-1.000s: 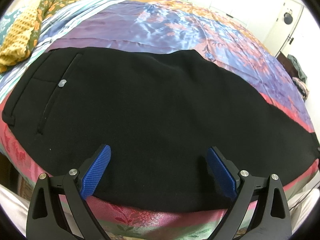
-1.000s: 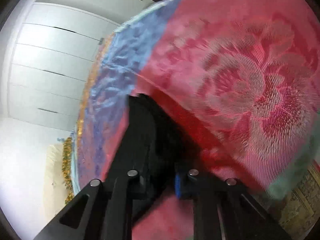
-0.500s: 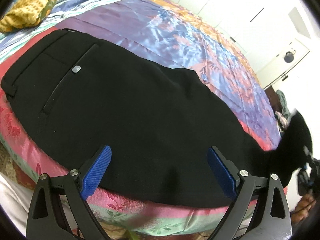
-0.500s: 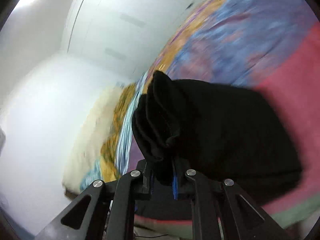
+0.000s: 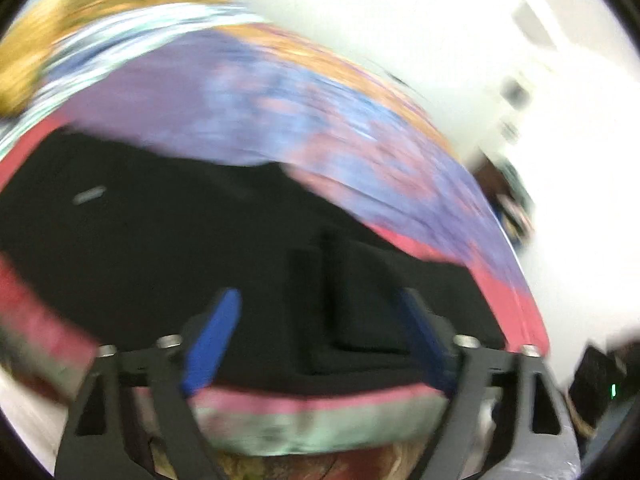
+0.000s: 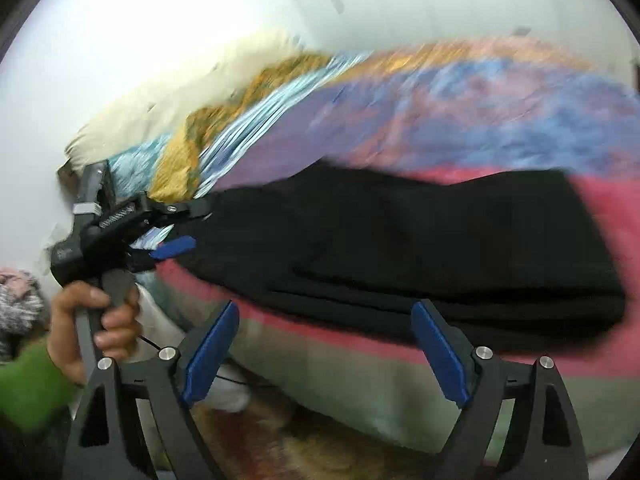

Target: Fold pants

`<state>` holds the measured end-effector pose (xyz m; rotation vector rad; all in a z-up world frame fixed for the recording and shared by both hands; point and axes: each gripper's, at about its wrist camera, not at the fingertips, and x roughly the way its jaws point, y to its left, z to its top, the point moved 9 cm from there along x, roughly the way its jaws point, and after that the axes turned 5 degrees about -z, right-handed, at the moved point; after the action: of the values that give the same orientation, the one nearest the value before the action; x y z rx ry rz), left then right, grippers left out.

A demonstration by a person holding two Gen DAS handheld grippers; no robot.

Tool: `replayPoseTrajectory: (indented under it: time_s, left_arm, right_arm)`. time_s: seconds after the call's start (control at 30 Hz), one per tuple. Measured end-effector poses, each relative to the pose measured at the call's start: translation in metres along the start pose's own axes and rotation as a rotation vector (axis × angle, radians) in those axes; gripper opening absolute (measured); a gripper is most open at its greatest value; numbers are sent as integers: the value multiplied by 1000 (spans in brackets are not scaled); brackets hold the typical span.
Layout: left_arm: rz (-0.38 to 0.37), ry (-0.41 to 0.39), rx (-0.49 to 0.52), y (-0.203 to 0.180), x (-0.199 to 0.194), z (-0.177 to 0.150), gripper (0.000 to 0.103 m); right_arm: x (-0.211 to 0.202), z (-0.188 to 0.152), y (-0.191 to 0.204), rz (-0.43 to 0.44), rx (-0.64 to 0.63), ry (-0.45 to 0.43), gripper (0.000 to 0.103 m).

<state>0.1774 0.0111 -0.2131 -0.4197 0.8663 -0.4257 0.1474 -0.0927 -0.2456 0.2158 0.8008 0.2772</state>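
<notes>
The right claw [image 6: 324, 344] is spread wide and empty, positioned near the bed edge just below the black pants [image 6: 420, 240]. The left claw [image 5: 316, 332] is likewise released, its blue pads [image 5: 210, 340] over the pants [image 5: 160, 248]. The pants lie folded on the multicoloured bedspread [image 6: 500, 104], near its front edge.

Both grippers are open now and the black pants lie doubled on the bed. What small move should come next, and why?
Probably bring the right gripper forward to the folded end of the pants and grasp it for a second fold. Both it and the left gripper stand open and hold nothing, and the pants lie doubled but long on the bedspread. Both views are blurred, so the layers' alignment is unclear.
</notes>
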Motion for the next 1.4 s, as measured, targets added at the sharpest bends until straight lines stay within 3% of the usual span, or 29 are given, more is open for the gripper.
replayPoseTrajectory:
  time_s: [0.07,0.1,0.2,0.37,0.43,0.5,0.57,0.8,0.87,0.93,1.1,1.23,1.3,1.37,1.4]
  left_arm:
    - [12,70,99,-22,24,-5,58]
    - [39,101,133,-28,39,-7,57]
    - [94,158,93,-19,69,-12,56]
    - [109,175,66,-16,79,-18,50]
    - [111,198,56,-14,86,-22,33]
    - [121,220,24,-5,86,-24,7]
    - [115,228,-4,0,91,-26,4]
    - [105,91,83,-17,30,-7,2]
    - [137,103,79,-2,25,-15,2]
    - [178,172,61,20,36,-37,2]
    - [170,173,66,21,47,-43,3]
    - [151,172,44,26,48,-46,4]
    - [141,168,31,28,50,-44,4]
    - [132,167,31,30,47,-45,5]
    - [132,165,36,30,46,-45,5]
  right_arm:
    - [-19,-9,-29,-62,46,-20,88]
    - [-25,-13,-40,-74,81,-30,88]
    - [-32,-8,-55,-77,165,-44,88]
    - [-32,-3,-48,-50,135,-56,88]
    - [-25,-5,-44,-38,131,-43,88]
    - [-22,-6,-41,-29,130,-40,88]
    - [-27,-9,-36,-30,123,-44,88]
    - [-44,-2,-45,-79,135,-104,88]
    - [-50,1,-48,-94,142,-122,88]
    - [-48,3,-50,-96,152,-112,88]
    - [-36,44,-64,-110,116,-93,88]
    - [-7,62,-87,-113,88,-23,88]
    - [18,45,-98,-127,84,77,88]
    - [47,12,-110,-150,83,243,88]
    - [50,8,-112,-169,56,267,88]
